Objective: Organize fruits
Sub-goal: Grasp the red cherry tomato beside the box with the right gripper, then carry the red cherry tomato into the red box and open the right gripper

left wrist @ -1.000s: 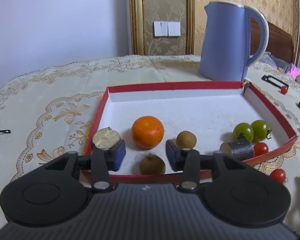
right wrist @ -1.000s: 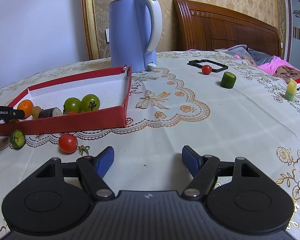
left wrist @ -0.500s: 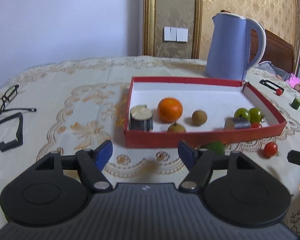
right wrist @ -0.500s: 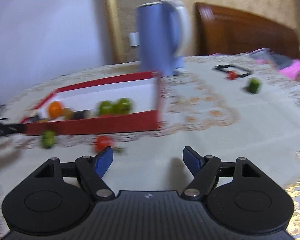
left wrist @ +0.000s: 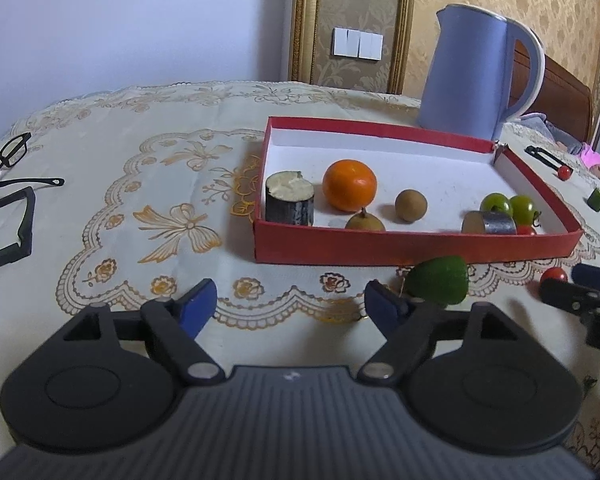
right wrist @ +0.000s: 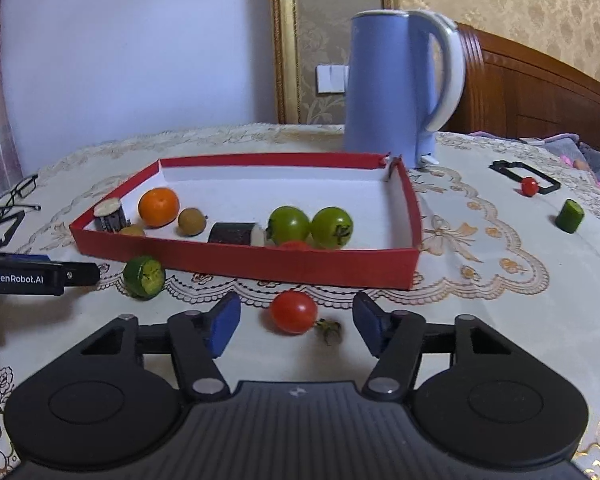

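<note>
Glossy round cherry tomato (right wrist: 293, 312) between open right gripper (right wrist: 296, 322) pads.

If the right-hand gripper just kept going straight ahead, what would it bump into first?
Most likely the red cherry tomato lying between its open jaws, which have just been closing; beyond it stands the red tray's near wall.

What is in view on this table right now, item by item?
tray: one, red, white inside, table centre
orange: one, in tray
brown fruits: two, in tray
green tomatoes: two, in tray
dark cut pieces: two, in tray
red tomatoes: one before tray, one partly hidden in tray, one far right
green pieces: one before tray, one far right
kettle: one, blue, behind tray
glasses: one, black, left edge
left hand-held gripper: open, empty
right hand-held gripper: open, jaws just closing around red tomato
</note>
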The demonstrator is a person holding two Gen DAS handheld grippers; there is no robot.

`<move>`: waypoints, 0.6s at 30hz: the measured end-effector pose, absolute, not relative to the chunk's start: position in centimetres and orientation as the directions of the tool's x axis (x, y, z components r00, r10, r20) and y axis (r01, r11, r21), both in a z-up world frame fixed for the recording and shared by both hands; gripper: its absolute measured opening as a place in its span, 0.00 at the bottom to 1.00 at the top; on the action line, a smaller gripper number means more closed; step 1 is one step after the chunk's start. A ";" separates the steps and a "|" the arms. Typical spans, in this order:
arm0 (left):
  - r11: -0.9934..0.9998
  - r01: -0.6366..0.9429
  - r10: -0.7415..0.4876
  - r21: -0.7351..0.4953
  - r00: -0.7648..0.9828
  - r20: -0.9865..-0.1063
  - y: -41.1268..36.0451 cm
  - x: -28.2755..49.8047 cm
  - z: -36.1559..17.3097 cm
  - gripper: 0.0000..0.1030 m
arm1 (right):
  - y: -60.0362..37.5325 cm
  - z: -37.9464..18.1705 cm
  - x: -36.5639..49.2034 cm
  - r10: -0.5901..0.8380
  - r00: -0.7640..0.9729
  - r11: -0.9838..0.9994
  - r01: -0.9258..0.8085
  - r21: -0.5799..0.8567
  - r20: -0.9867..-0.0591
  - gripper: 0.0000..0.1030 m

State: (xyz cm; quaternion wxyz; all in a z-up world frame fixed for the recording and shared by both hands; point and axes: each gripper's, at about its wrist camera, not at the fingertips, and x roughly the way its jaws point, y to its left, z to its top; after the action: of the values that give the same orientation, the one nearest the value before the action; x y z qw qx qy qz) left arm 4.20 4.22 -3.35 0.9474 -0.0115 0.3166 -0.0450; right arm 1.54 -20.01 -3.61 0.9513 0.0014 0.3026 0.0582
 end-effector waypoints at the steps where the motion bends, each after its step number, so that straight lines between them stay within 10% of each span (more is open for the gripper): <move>1: 0.996 0.077 -0.090 -0.047 0.795 -0.600 4.2 4.2 -3.4 0.78 | -19.8 -3.8 1.8 0.106 0.804 0.993 -0.111 0.029 -0.585 0.53; 9: 0.996 0.081 -0.081 -0.027 0.792 -0.605 3.8 4.4 -3.5 0.81 | -18.7 -4.3 2.9 0.104 0.777 0.992 -0.130 0.004 -0.620 0.25; 18: 0.996 0.084 -0.082 -0.025 0.791 -0.607 3.7 4.6 -3.6 0.83 | -18.8 -3.4 1.9 0.104 0.814 0.992 -0.126 0.001 -0.572 0.25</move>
State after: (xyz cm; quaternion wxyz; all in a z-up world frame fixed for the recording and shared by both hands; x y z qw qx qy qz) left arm 4.56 3.72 -3.59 0.9462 0.0016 0.3206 -0.0438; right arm 1.89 -18.78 -3.38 0.9521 -0.0184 0.2992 0.0604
